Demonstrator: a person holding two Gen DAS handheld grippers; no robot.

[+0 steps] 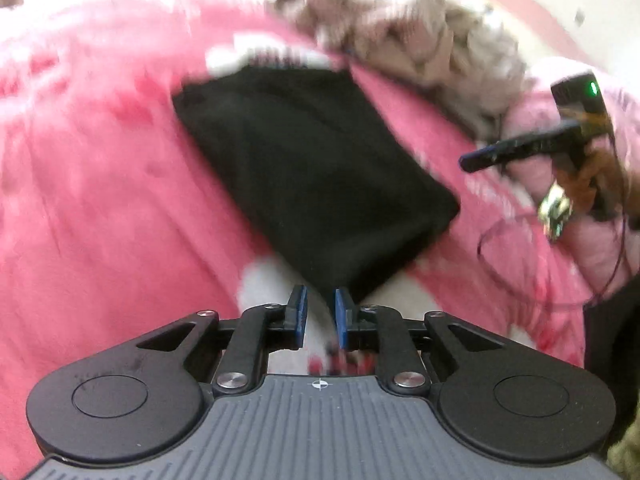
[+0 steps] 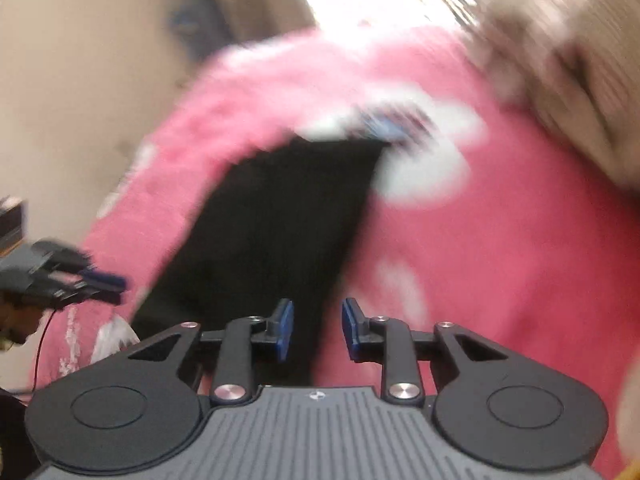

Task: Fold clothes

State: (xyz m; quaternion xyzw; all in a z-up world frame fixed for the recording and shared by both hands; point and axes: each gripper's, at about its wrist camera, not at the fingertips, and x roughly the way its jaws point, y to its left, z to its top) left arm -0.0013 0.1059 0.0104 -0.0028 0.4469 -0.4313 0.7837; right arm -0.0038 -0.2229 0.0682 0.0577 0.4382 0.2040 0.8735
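Note:
A black garment (image 1: 312, 168) lies folded into a flat rectangle on a pink blanket (image 1: 100, 200). My left gripper (image 1: 320, 300) hovers just off the garment's near corner, open by a narrow gap with nothing between the blue pads. My right gripper (image 1: 480, 158) shows at the right of the left wrist view, off the garment's right edge. In the right wrist view the black garment (image 2: 280, 220) stretches away from my right gripper (image 2: 318, 312), which is open with no cloth pinched. My left gripper (image 2: 108, 284) appears at the left edge there. Both views are blurred.
A heap of crumpled beige clothes (image 1: 400, 28) sits on the blanket beyond the black garment, also seen as a beige heap (image 2: 560, 80) at the upper right. A thin red cable (image 1: 504, 248) trails over the blanket. A beige wall (image 2: 80, 80) lies past the blanket's edge.

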